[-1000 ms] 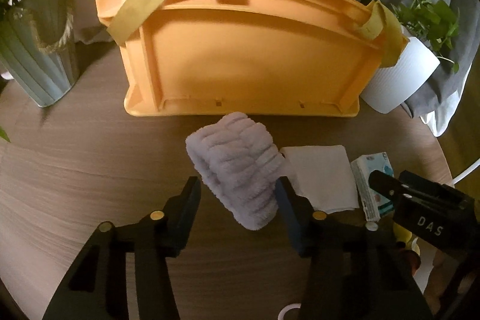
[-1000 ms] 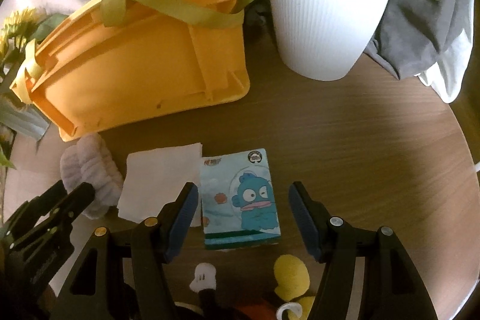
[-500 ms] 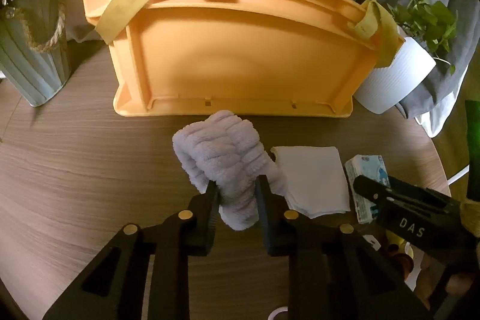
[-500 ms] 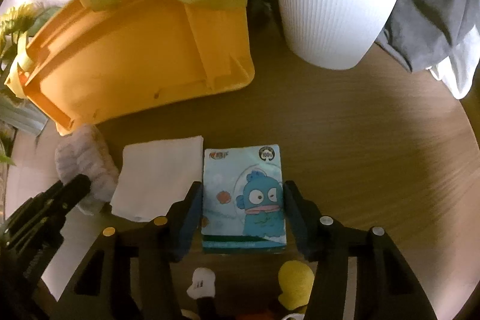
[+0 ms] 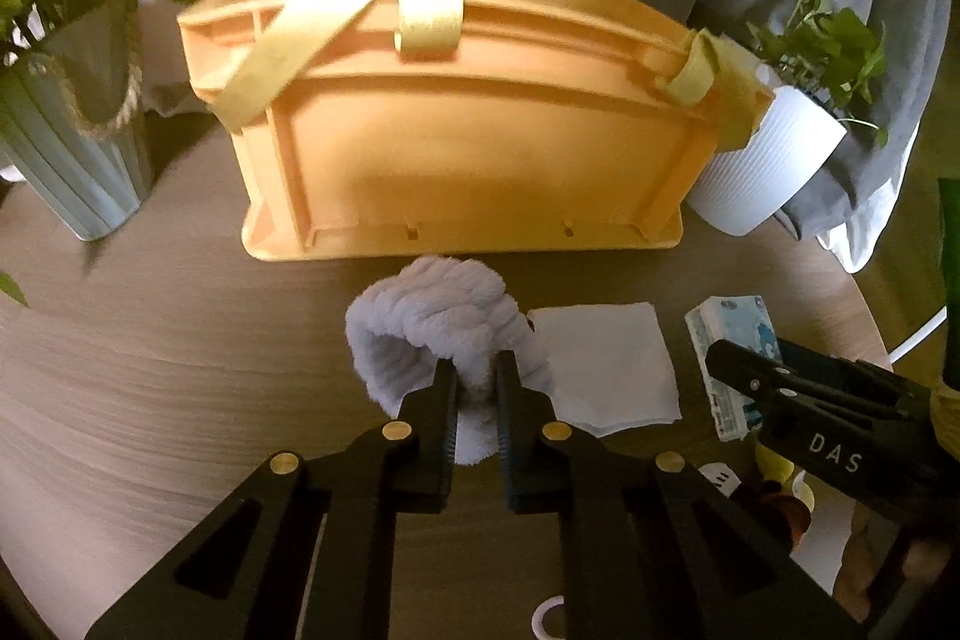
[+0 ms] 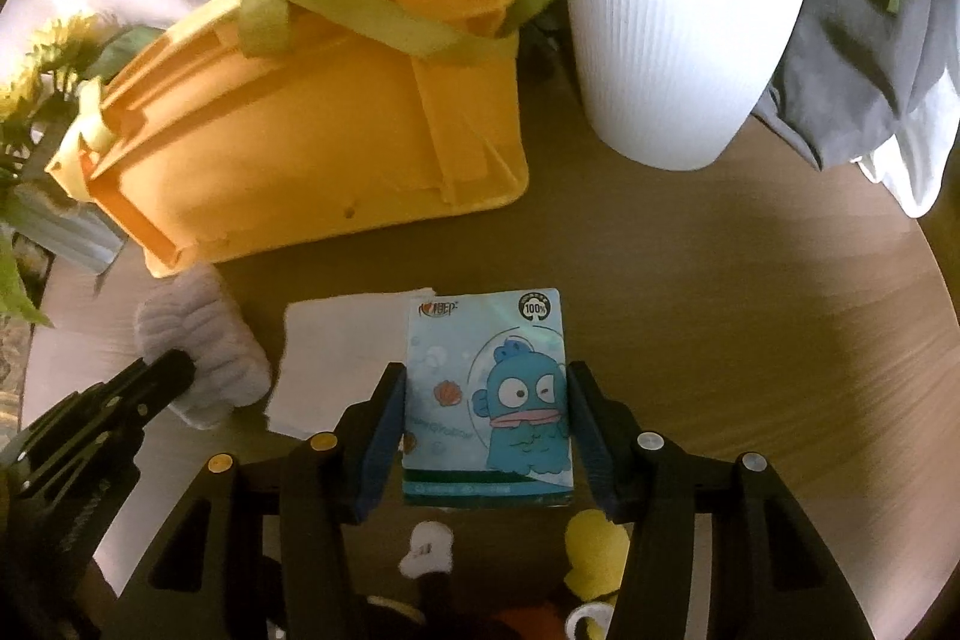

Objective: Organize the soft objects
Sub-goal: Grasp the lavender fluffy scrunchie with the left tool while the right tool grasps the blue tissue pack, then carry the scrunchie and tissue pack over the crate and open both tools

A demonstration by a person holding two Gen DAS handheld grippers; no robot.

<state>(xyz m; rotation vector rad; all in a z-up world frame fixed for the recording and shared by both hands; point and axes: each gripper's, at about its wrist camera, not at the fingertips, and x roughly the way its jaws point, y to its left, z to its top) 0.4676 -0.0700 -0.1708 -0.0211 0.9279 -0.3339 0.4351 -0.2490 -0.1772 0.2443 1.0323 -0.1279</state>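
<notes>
- The fluffy band [image 5: 444, 322] is pinched between the nearly closed jaws of the left gripper [image 5: 475, 388], on the table [image 5: 150, 370] just in front of the orange basket [image 5: 468, 148]
- The tissue pack [image 6: 489, 394] is clasped between the pads of the right gripper [image 6: 487, 421]
- A white cloth [image 5: 606, 364] lies flat between band and pack, touching both
- The basket is flanked by a white pot [image 6: 672, 46] and a grey vase [image 5: 72, 148] of sunflowers
- A yellow-and-white soft toy [image 6: 594, 556] is partly seen beneath the right gripper
</notes>
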